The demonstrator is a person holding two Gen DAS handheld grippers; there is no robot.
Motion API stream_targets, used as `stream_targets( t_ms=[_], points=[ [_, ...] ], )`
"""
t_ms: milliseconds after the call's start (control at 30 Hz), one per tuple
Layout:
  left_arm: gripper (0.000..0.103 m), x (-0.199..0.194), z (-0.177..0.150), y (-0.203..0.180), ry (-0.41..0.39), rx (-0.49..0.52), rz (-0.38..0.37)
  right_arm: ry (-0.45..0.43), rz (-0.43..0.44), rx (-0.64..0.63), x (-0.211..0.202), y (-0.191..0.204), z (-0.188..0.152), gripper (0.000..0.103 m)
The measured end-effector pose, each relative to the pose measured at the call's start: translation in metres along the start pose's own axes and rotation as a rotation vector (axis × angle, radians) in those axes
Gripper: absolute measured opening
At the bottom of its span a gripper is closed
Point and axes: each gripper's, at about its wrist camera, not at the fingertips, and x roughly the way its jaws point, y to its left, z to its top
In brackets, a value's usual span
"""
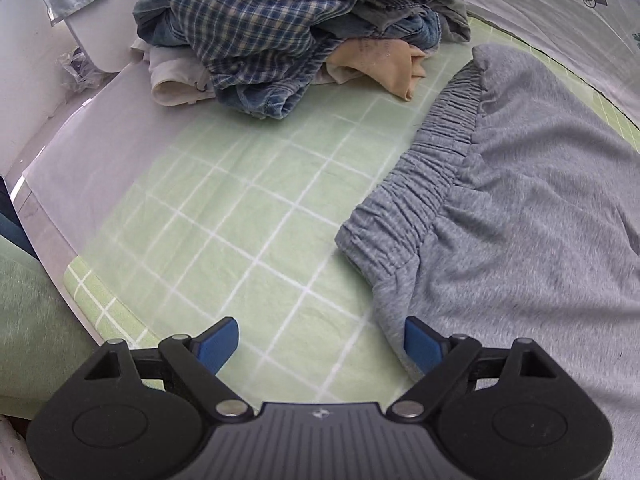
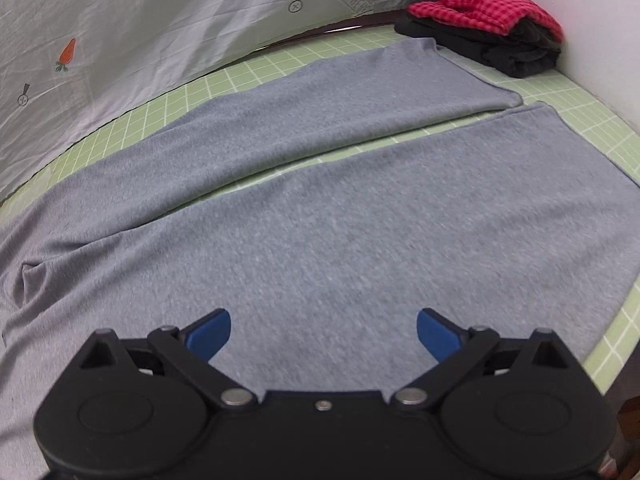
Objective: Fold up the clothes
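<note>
Grey sweatpants (image 1: 532,216) lie flat on the green grid mat (image 1: 256,216), the elastic waistband (image 1: 432,168) toward the left. In the right wrist view the two legs (image 2: 344,200) stretch away side by side. My left gripper (image 1: 322,344) is open and empty, low over the mat at the waistband's near corner; its right pad (image 1: 420,346) is by the fabric edge. My right gripper (image 2: 324,334) is open and empty above the near leg.
A heap of unfolded clothes (image 1: 280,20), topped by a blue plaid shirt, sits at the mat's far left. A folded stack with a red checked piece (image 2: 484,12) on dark garments sits at the far right corner. A white printed sheet (image 2: 140,32) borders the back.
</note>
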Motion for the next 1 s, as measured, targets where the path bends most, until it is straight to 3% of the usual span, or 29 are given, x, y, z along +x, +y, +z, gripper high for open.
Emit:
stream_targets(
  t_ms=[167,333,533,767,1000],
  points=[
    [0.089,-0.011,-0.004,-0.018,-0.011,0.009,0.007,-0.024,-0.084,0.055,-0.013,-0.053,-0.005,0.101],
    [0.089,-0.027,-0.016,-0.031,-0.023,-0.032,-0.001,-0.014,-0.120,0.149,-0.014,-0.113,-0.001,0.102],
    [0.089,-0.048,-0.040,-0.063,-0.028,-0.069,-0.001,0.018,-0.122,0.164,0.000,-0.165,0.014,0.102],
    [0.089,-0.068,-0.077,-0.127,-0.032,-0.008,-0.040,0.061,-0.126,0.164,0.020,-0.205,0.025,0.102],
    [0.089,-0.077,-0.095,-0.157,-0.039,0.019,-0.046,0.044,-0.172,0.125,0.033,-0.222,0.035,0.103]
  ],
)
